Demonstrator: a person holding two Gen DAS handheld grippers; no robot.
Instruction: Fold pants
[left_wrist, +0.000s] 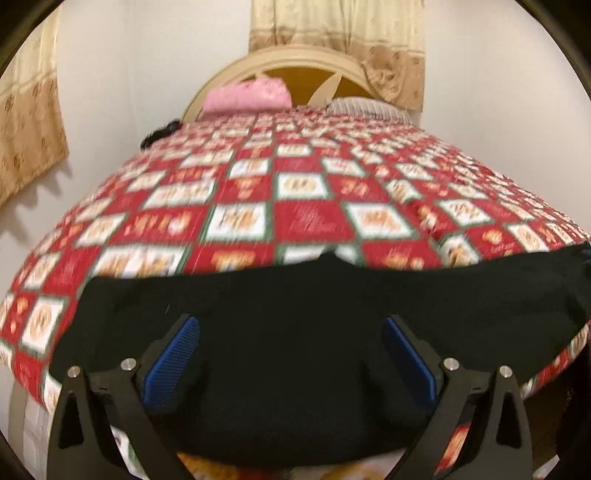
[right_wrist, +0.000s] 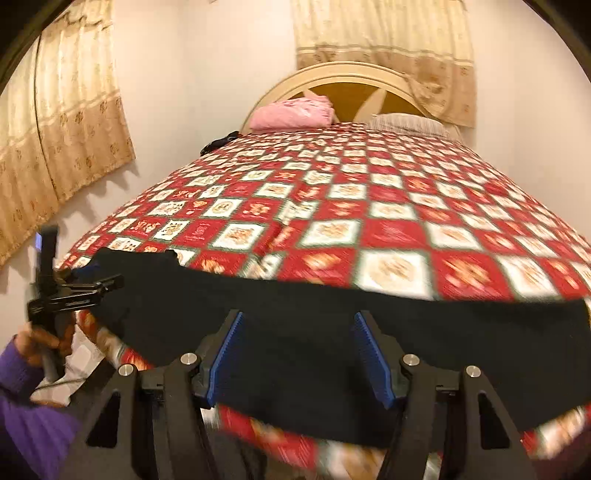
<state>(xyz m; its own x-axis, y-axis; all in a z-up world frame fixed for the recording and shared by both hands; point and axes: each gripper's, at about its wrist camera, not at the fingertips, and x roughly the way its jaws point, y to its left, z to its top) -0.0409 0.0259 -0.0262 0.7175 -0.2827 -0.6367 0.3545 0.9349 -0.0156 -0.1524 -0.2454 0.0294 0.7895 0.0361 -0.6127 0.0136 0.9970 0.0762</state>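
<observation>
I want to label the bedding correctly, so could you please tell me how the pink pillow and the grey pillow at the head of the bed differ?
The pink pillow is bright and plain-looking; the grey pillow is dull and seems finely striped. The pink pillow sits to the left and looks bulkier; the grey pillow lies to the right, flatter. Both rest against the headboard, beyond the checked bedspread.

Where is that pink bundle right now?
In both views the pink bundle lies at the bed's far end against the headboard, left of the grey pillow.

No readable text

The marks in the bedspread (right_wrist: 369, 206) squares are too blurred to tell whether they are writing.
</observation>
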